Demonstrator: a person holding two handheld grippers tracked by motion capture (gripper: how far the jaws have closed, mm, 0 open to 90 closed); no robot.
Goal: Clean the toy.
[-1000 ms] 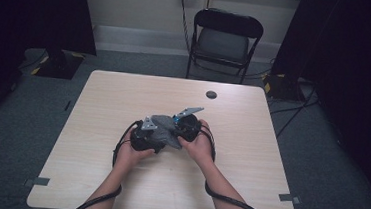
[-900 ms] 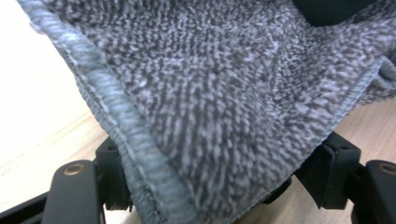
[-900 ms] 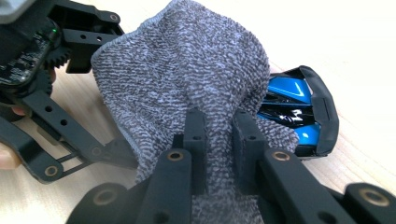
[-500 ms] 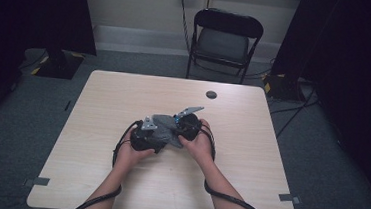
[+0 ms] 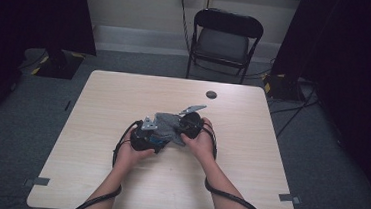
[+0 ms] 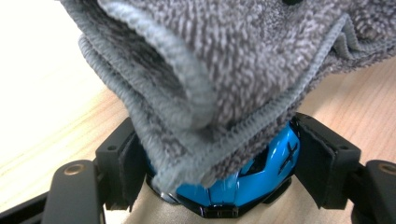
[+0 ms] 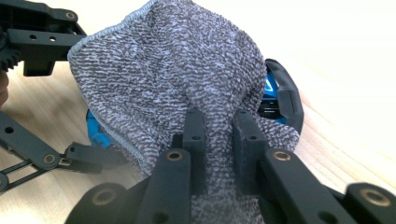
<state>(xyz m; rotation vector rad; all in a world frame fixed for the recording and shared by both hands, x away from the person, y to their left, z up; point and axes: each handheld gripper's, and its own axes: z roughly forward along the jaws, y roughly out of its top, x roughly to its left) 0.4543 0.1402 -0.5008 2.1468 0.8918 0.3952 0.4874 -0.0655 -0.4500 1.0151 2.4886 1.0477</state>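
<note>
At the middle of the wooden desk (image 5: pixel 249 154), both hands work on one object. The left tongs (image 6: pixel 219 163) are clamped across a glossy blue-and-black object (image 6: pixel 261 175); its kind cannot be determined. The jaws stand wide, with a pad pressed against each side of it. One black X-shaped mark is visible on the blue shell; no legible lettering or brand name can be read. A grey microfibre cloth (image 6: pixel 243 60) with a stitched hem is draped over the top of this object and hangs down in front of it. The right tongs (image 7: pixel 219 140) are clamped on a pinched fold of the same cloth, jaws nearly together, with the fabric bunched between the pads. In the high view, the left tongs (image 5: pixel 146 131) and the right tongs (image 5: pixel 184 127) sit close together, with the cloth (image 5: pixel 168 122) between them. A small dark disc (image 5: pixel 211 94) lies well apart, near the far edge. A black folding chair (image 5: pixel 224 40) stands beyond the desk.
</note>
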